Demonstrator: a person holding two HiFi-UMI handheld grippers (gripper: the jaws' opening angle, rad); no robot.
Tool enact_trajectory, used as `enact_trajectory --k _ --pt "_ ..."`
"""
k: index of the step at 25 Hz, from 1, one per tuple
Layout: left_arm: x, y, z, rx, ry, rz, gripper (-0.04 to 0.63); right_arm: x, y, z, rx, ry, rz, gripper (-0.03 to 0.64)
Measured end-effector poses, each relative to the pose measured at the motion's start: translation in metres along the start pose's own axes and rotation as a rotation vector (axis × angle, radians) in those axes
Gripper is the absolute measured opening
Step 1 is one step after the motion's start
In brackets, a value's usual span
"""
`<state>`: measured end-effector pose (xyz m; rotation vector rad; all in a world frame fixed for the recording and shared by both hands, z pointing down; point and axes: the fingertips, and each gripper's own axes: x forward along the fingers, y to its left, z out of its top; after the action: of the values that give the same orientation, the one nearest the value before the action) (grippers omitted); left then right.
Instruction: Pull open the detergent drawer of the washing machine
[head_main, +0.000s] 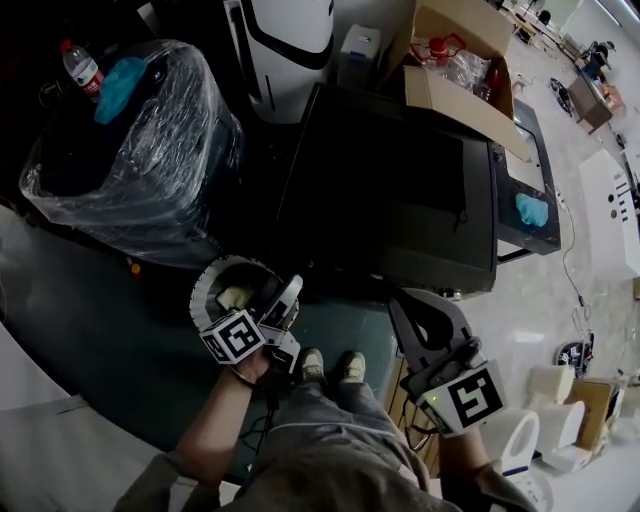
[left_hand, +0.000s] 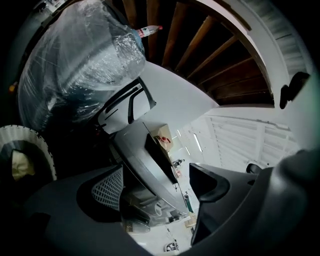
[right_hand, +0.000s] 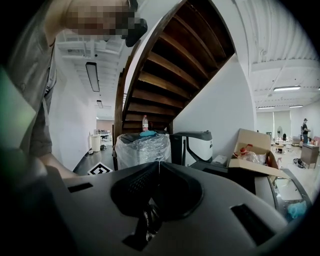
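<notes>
The washing machine is the dark-topped box straight ahead of my feet; it also shows in the left gripper view and the right gripper view. I cannot make out its detergent drawer in any view. My left gripper hangs near the machine's front left corner, clear of it. Its jaws stand open and hold nothing. My right gripper is just in front of the machine's front right edge, and its jaws are shut together on nothing.
A plastic-wrapped bin carrying a water bottle and a blue cloth stands left of the machine. Behind it are a white and black appliance and an open cardboard box. A wooden staircase rises overhead. White fixtures sit at right.
</notes>
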<state>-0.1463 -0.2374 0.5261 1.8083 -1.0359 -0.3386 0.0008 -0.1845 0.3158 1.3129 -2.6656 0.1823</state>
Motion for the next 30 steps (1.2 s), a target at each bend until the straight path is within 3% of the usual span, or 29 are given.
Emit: enact_trajectory --k 9,16,25,30 --pt "0.034 0.051 -0.024 -0.131 -0.064 -0.058 0.425 0.033 -0.009 -0.050 0.029 0.037 0.069 0.031" --pt "0.054 0.087 -0.041 -0.247 -0.113 -0.050 0.436 0.047 -0.023 -0.082 0.050 0.053 0.083 0.031" --pt "0.083 0.092 -0.050 -0.333 -0.125 -0.146 0.451 0.061 -0.033 -0.115 0.074 0.081 0.097 0.032" --pt "0.091 0.089 -0.048 -0.329 -0.128 -0.181 0.453 0.069 -0.035 -0.122 0.083 0.086 0.112 0.031"
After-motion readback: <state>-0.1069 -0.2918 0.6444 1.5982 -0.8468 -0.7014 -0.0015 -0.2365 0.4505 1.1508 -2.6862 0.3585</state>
